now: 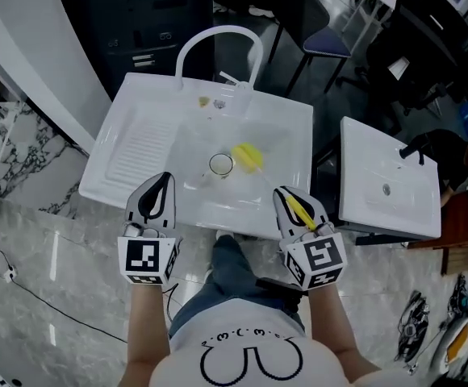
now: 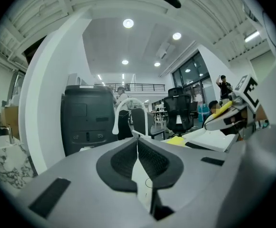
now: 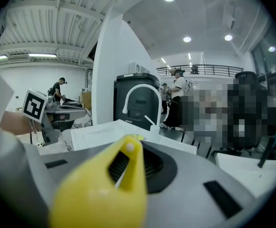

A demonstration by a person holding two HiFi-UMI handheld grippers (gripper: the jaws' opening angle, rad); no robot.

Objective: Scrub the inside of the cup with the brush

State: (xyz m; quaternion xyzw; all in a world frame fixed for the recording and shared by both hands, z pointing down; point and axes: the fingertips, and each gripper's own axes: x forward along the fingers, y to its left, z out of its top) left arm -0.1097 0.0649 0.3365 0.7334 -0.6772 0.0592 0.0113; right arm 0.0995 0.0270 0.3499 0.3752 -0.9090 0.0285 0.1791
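The left tongs point(image 1: 164, 181) are pressed fully together with nothing between them, their tips over the near edge of the sink point(image 1: 137, 147). The right tongs point(image 1: 286, 196) are clamped on the yellow handle of the brush point(image 1: 248, 156), whose yellow head lies ahead of them and to their left, down in the basin. The cup point(image 1: 221, 164) stands upright in the basin ahead of both tongs and between them, just left of the brush head, touching it or nearly so; I cannot tell which
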